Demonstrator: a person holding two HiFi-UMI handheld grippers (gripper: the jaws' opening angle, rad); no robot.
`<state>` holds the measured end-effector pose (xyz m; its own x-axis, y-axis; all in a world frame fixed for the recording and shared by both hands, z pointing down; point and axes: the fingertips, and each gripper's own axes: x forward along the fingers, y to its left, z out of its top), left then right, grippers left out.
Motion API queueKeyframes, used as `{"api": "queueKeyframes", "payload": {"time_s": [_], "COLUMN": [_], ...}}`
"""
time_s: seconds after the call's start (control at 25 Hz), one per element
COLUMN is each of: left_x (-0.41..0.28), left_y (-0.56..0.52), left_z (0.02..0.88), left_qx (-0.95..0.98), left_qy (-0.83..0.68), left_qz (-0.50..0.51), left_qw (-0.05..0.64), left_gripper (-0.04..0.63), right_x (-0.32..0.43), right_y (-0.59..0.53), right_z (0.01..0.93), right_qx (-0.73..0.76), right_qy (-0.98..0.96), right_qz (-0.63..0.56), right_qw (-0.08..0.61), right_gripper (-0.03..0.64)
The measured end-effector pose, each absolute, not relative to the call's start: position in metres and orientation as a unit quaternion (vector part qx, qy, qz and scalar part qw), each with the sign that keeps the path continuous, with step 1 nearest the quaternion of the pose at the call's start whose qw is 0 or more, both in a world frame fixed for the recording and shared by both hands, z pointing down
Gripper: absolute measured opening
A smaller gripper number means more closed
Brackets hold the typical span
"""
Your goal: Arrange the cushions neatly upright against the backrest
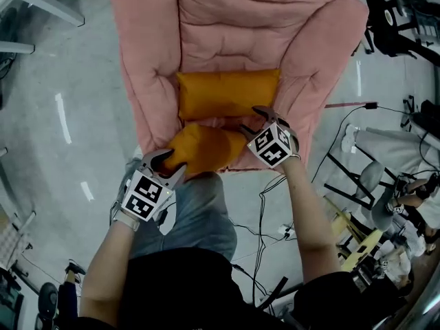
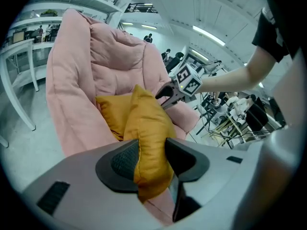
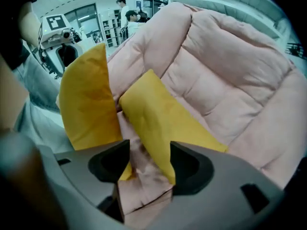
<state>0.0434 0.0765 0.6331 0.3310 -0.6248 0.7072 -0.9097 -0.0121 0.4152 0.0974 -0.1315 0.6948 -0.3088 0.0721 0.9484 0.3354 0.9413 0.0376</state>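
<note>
A pink padded armchair (image 1: 234,26) holds two orange cushions. The far cushion (image 1: 229,93) lies across the seat at the foot of the backrest. The near cushion (image 1: 203,150) is at the seat's front edge, standing on edge in the left gripper view (image 2: 146,123). My left gripper (image 1: 172,165) (image 2: 151,159) is shut on the near cushion's lower corner. My right gripper (image 1: 253,120) (image 3: 149,164) is open at the far cushion's (image 3: 163,119) front right corner. That cushion's edge lies between the jaws beside the right pad, with a gap on the left. The near cushion (image 3: 88,99) stands to its left.
Black cables (image 1: 268,205) run over the grey floor beside the chair's front right. Folding chairs and stands (image 1: 364,177) crowd the right side, and people (image 1: 412,198) sit there. White table legs (image 1: 41,5) stand at the far left. The person's leg (image 1: 199,215) is close to the seat front.
</note>
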Motion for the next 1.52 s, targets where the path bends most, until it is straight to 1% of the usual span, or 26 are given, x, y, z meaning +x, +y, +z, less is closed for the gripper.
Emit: {"api": "queueKeyframes", "payload": {"time_s": [0.2,0.36,0.48,0.72,1.08,1.16,1.36,1.52], "left_x": [0.041,0.043,0.043,0.043,0.043,0.041,0.041,0.042], "left_y": [0.076,0.076,0.076,0.074,0.070,0.070,0.066,0.065], "left_z": [0.630,0.632,0.632,0.636,0.640,0.639,0.640,0.637], "left_qx": [0.689,0.690,0.690,0.687,0.674,0.671,0.669,0.671], "left_qy": [-0.558,-0.555,-0.553,-0.551,-0.566,-0.570,-0.574,-0.569], "left_qz": [0.177,0.184,0.189,0.199,0.199,0.199,0.202,0.210], "left_qw": [0.427,0.426,0.426,0.431,0.431,0.429,0.428,0.427], "left_gripper": [0.186,0.186,0.186,0.186,0.186,0.186,0.178,0.172], "right_x": [0.156,0.201,0.222,0.223,0.211,0.207,0.202,0.205], "right_y": [-0.109,-0.081,-0.059,-0.034,-0.026,-0.024,-0.027,-0.029], "right_z": [0.712,0.733,0.748,0.773,0.802,0.805,0.806,0.797], "right_qx": [-0.128,-0.141,-0.160,-0.180,-0.199,-0.202,-0.201,-0.196], "right_qy": [-0.781,-0.762,-0.748,-0.752,-0.746,-0.742,-0.740,-0.733], "right_qz": [-0.088,-0.063,-0.055,-0.046,-0.044,-0.039,-0.036,-0.037], "right_qw": [0.605,0.629,0.641,0.632,0.634,0.639,0.641,0.650], "right_gripper": [0.259,0.279,0.299,0.328,0.330,0.310,0.218,0.181]}}
